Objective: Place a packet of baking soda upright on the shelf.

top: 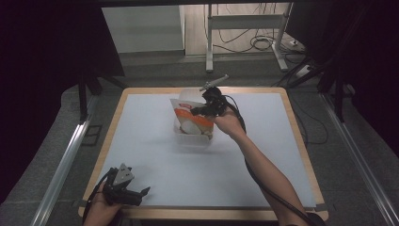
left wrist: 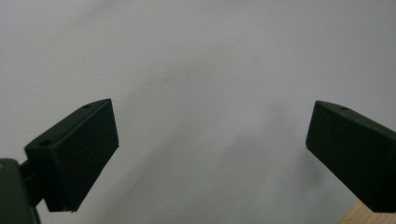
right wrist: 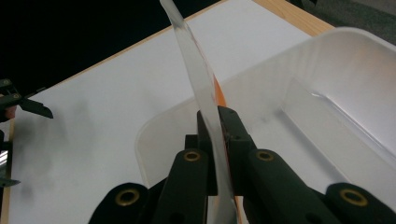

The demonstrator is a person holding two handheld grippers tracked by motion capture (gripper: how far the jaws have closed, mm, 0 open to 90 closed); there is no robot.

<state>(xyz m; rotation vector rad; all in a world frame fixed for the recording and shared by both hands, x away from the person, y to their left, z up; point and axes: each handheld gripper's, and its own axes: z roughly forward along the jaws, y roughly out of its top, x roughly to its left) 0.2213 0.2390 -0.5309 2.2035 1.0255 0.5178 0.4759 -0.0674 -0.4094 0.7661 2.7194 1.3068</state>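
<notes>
At the near left, the left gripper [top: 123, 187] rested on the tabletop [top: 150, 141], fingers [left wrist: 77, 156] wide and empty. Past the middle, the right gripper [top: 203, 107] pinched a packet [top: 190, 117] edge-up, half inside the tub [right wrist: 336, 93] below it. The tub's near rim stood closest in the way.

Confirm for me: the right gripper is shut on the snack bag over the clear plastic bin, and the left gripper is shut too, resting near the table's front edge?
Not quite. The left gripper is open: the left gripper view shows its jaws wide apart over the bare mat. The rest holds: the right gripper clamps the snack bag over the bin.
</notes>
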